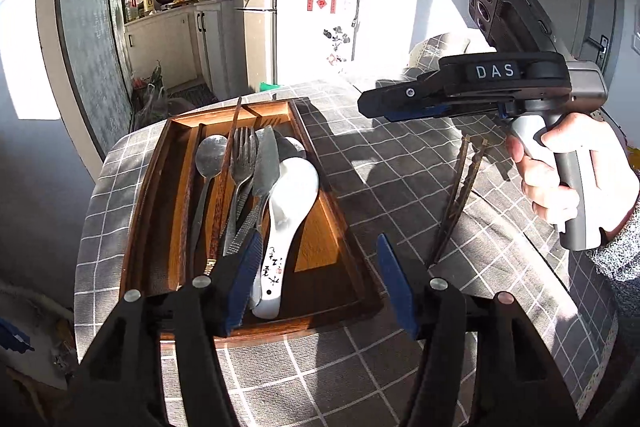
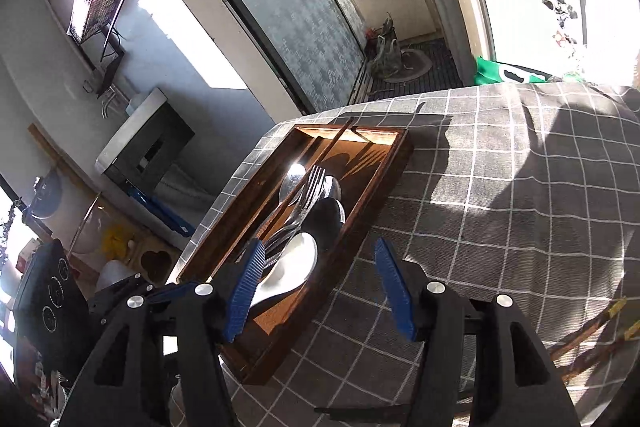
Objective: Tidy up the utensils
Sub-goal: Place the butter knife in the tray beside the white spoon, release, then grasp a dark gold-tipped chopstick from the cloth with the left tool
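Left wrist view is showing the left gripper (image 1: 316, 279) hanging with jaws spread and nothing between them, over the wooden tray (image 1: 316, 155) holding a white ceramic spoon (image 1: 286, 203), fork (image 1: 243, 163) and knife (image 1: 266, 163). Two chopsticks (image 1: 460, 195) are lying on the checked surface (image 1: 400, 163) beside the tray; the right gripper (image 2: 320, 287) is likewise gaping, empty.

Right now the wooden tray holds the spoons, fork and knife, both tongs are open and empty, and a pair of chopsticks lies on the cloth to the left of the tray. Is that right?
Not quite. The loose chopsticks lie right of the tray, as the left wrist view shows. The rest stands: left tongs and right tongs are open and empty.
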A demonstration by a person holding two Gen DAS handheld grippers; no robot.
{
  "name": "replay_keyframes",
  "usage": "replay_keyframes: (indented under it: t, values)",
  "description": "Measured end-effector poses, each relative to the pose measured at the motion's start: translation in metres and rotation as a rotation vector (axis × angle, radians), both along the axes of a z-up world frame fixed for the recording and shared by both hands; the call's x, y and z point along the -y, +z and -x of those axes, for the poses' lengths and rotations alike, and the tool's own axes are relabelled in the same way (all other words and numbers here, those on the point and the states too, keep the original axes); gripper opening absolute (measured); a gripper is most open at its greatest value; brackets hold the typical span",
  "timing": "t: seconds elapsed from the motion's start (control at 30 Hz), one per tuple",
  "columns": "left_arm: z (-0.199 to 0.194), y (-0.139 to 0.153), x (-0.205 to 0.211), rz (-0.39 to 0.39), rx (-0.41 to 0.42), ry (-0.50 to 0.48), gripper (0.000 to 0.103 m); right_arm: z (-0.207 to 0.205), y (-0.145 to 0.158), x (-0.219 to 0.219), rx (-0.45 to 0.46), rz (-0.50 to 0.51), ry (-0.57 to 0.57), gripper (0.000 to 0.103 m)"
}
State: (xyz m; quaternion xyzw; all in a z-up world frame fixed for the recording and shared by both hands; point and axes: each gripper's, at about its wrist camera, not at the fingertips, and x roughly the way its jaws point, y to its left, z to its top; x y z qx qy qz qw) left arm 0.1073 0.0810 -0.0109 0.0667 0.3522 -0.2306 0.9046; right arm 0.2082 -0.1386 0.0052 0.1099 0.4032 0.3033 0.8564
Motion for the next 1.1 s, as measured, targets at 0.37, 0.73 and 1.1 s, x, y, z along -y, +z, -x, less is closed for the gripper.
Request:
replay_keyframes:
  t: [0.37,0.73,1.1]
  values:
    - [-0.005,-0.035,0.101,-0.117,-0.039,-0.188,0.061,0.022,-0.016,0.100,0.007,-0.047,-0.114,0.059]
    - [-0.048,-0.047,0.123,-0.141,-0.052,-0.140,0.058,0.020,-0.033,0.123,-0.013,-0.108,-0.138,0.059]
    - [-0.047,-0.056,0.135,-0.200,-0.071,-0.203,0.055,0.022,-0.033,0.132,-0.014,-0.147,-0.145,0.059]
